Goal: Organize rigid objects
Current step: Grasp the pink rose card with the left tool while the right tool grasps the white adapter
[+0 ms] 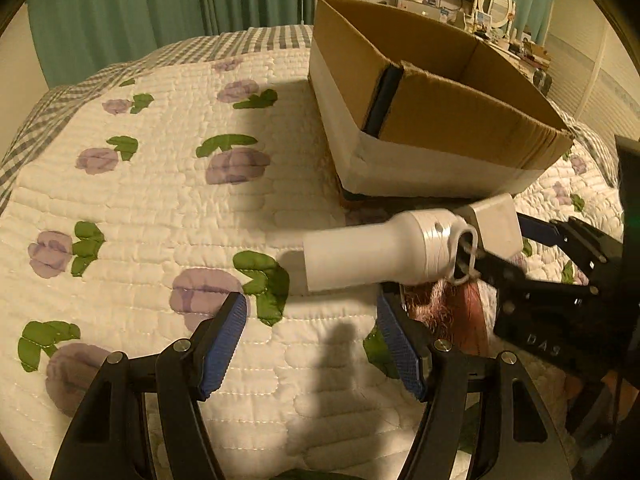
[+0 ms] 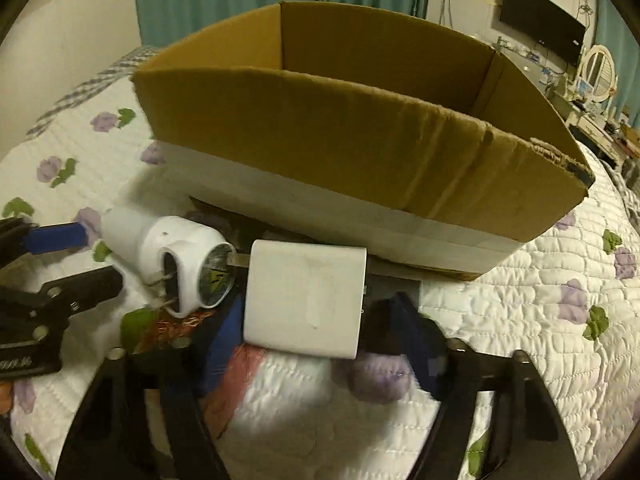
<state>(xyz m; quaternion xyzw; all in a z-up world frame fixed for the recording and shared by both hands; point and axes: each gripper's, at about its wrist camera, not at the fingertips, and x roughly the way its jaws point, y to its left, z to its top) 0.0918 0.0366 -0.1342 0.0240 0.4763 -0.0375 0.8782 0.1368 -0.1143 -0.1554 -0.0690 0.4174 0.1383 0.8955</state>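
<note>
A white hair dryer (image 1: pixel 384 252) hangs above the quilted bed, its barrel pointing left and its flat handle (image 2: pixel 304 300) toward the right wrist camera. My right gripper (image 2: pixel 316 320) is shut on the handle; its black body shows in the left wrist view (image 1: pixel 560 280). My left gripper (image 1: pixel 312 348) is open and empty, just below and left of the dryer's barrel. An open cardboard box (image 1: pixel 432 120) with a white lower band stands on the bed behind the dryer; it also shows in the right wrist view (image 2: pixel 344 136). Its inside bottom is hidden.
The bed has a white quilt (image 1: pixel 140 208) with purple flowers and green leaves. A reddish-brown furry thing (image 1: pixel 448 308) lies under the dryer. Green curtains (image 1: pixel 120 12) hang behind, and a dresser with a round mirror (image 1: pixel 496 4) and a wall TV (image 2: pixel 540 20) stand at the far right.
</note>
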